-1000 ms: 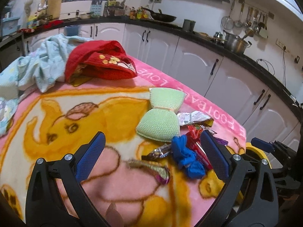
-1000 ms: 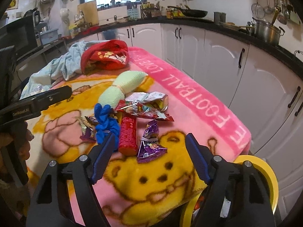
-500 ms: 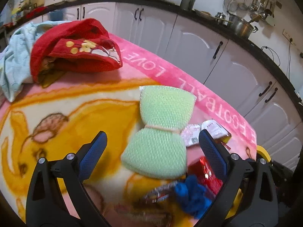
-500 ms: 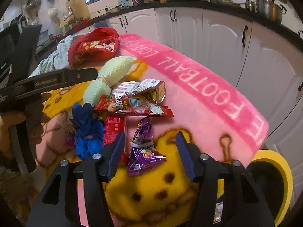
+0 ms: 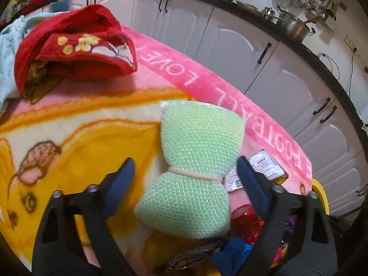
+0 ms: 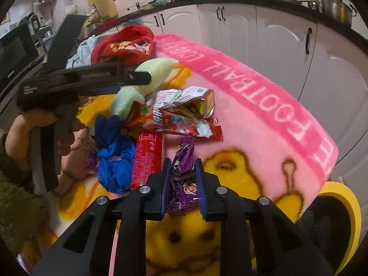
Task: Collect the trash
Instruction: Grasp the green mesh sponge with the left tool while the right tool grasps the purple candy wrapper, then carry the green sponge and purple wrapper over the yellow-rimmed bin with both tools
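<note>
Left gripper (image 5: 184, 172), seen from its own wrist camera, stands spread with the pale green mesh sponge (image 5: 195, 161) between its blue pads. Its jaws have just been closing, yet neither pad presses the sponge: a clear gap shows on the left side, and on the right the pad sits close beside the banded waist, contact uncertain in the fisheye blur. The sponge lies flat on the pink and yellow blanket (image 5: 80, 126). A red cloth (image 5: 76, 46) sits well apart at the far side. Wrappers crowd the lower right corner.

Right gripper (image 6: 182, 181), from the right wrist camera, is pinched on the purple wrapper (image 6: 184, 158); its jaws have just been closing and the foil is crumpled between the pads. The wrapper's base rests on the blanket near the table's front edge. Just beside it lie a red tube pack (image 6: 147, 158), a blue crumpled bag (image 6: 115, 156) and a red snack wrapper (image 6: 181, 124). The yellow bin (image 6: 342, 209) stands below the table's corner at right.

Judgement: the right grip looks secure; the wrapper should be lifted straight up to clear the red tube pack before swinging toward the bin. The left should centre on the sponge's waist before squeezing.
</note>
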